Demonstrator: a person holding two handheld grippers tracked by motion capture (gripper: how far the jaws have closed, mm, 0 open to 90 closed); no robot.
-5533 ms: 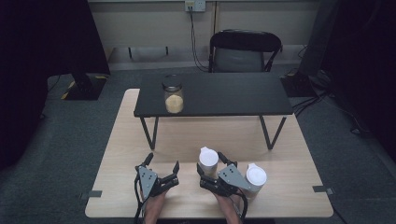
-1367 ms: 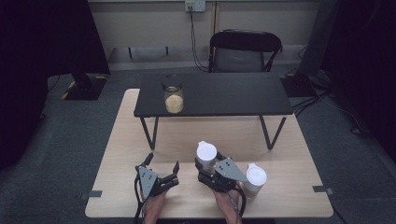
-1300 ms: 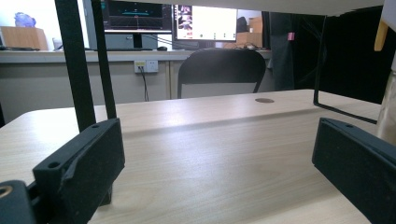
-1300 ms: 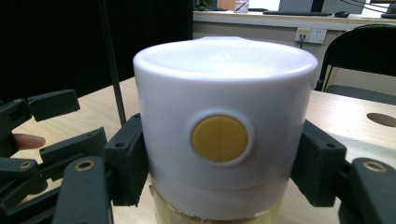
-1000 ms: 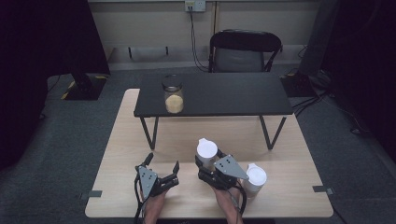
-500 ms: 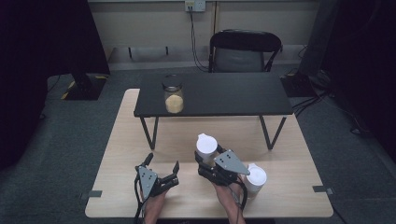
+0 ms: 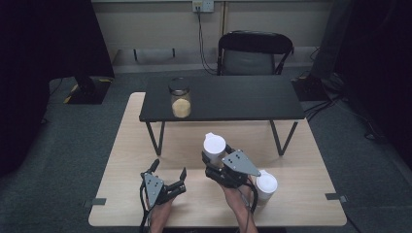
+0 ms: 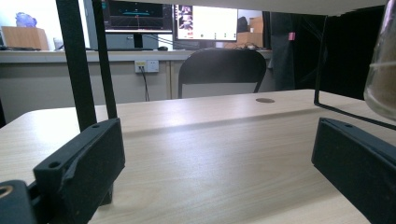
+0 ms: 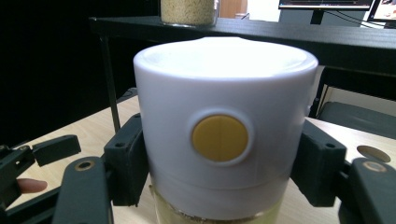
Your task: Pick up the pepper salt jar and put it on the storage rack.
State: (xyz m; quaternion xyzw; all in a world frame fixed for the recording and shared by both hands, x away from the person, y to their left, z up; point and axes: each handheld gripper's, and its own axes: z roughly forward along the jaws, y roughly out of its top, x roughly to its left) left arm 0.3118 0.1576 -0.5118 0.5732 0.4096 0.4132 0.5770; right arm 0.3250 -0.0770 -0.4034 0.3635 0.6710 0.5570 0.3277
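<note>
The right gripper (image 7: 217,162) is clamped on a white-lidded jar (image 7: 214,146), one jaw on each side of the lid's lower rim. The right gripper view shows what the high view cannot: a round yellow button (image 9: 219,138) on the lid's front and a pale granular fill under the lid, cut off by the lower edge. The high view shows a second white-lidded jar (image 7: 266,185) just right of that gripper's body, near the desk's (image 7: 311,160) front edge.

The left gripper (image 7: 169,172) rests low over the desk, left of the right gripper, jaws wide apart with nothing between them. Its own view catches the blurred side of a jar (image 8: 384,70) at its right edge.

Ahead of both grippers stands a black raised shelf (image 7: 233,97) bearing a glass jar of grain (image 7: 180,98); the shelf's legs (image 7: 154,137) leave open desk beneath.
</note>
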